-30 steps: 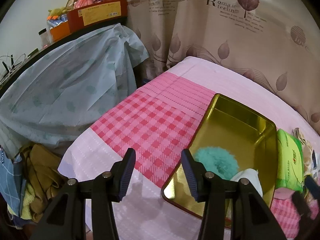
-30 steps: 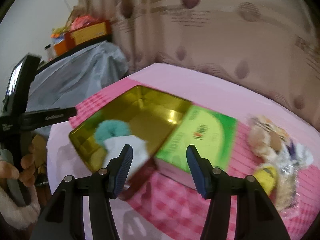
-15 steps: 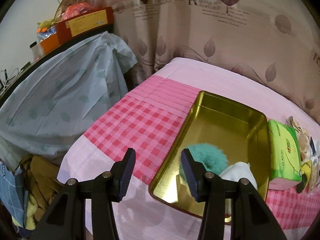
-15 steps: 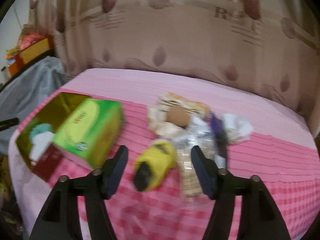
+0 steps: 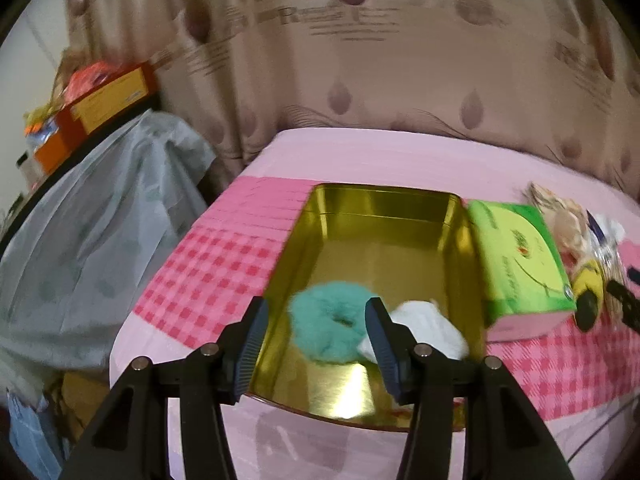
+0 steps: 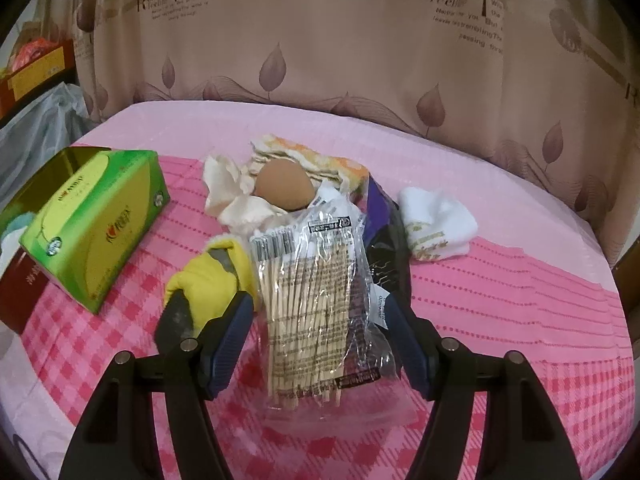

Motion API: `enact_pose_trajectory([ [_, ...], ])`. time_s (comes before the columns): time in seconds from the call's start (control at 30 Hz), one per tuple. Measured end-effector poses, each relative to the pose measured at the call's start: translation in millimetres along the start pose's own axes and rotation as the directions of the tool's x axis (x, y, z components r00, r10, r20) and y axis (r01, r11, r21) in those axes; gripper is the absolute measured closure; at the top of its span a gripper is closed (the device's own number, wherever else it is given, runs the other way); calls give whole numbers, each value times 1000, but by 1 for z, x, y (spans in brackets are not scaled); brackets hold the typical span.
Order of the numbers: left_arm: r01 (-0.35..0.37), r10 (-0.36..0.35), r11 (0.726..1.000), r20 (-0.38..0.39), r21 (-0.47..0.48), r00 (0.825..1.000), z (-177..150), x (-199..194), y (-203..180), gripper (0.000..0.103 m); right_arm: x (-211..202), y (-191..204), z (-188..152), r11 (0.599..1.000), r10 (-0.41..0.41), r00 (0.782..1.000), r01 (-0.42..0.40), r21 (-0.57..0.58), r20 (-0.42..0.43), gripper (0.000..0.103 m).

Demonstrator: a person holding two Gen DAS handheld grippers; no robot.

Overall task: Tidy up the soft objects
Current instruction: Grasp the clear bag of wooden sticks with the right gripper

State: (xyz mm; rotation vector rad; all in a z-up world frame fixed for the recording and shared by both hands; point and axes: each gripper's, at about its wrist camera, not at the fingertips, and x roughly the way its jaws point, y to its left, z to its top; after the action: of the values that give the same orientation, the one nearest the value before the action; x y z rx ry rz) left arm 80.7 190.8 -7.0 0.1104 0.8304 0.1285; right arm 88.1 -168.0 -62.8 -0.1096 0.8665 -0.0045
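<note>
Right gripper (image 6: 320, 340) swinging from gold tin (image 5: 384, 240) toward clutter pile, fingers apart, empty — left gripper (image 5: 314, 344) opening over teal scrunchie (image 5: 328, 326) (already in tin). Aim for yellow plush (image 6: 208, 276), skipping stick packet (image 6: 316, 304).

Glossy gold metal tin (image 5: 384, 216); fluffy teal scrunchie (image 5: 328, 326); soft white cloth (image 6: 438, 224); crinkly clear plastic bag (image 6: 320, 300) of wooden sticks; matt woven pink checked cloth on desk (image 6: 500, 320); smooth green cardboard tissue box (image 6: 96, 224).
</note>
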Motion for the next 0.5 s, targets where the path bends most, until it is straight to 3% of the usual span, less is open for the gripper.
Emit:
enact_pose_trajectory([
  [0.17,60,-60,993,0,99,998,-4,-8,-37,51,8,3,-3,1000,-10,1000,10,-15,3,45],
  [0.3,131,-131,979,-6,159,991,-4,-17,-73,51,8,2,-5,1000,-20,1000,20,-24,17,62],
  [0.37,160,-162,967,-9,198,987,-4,-21,-95,51,9,-1,-7,1000,-5,1000,5,-17,12,73],
  [0.5,240,-245,933,-14,267,969,-5,-33,-140,51,1,-8,-10,999,31,999,-31,11,16,77],
])
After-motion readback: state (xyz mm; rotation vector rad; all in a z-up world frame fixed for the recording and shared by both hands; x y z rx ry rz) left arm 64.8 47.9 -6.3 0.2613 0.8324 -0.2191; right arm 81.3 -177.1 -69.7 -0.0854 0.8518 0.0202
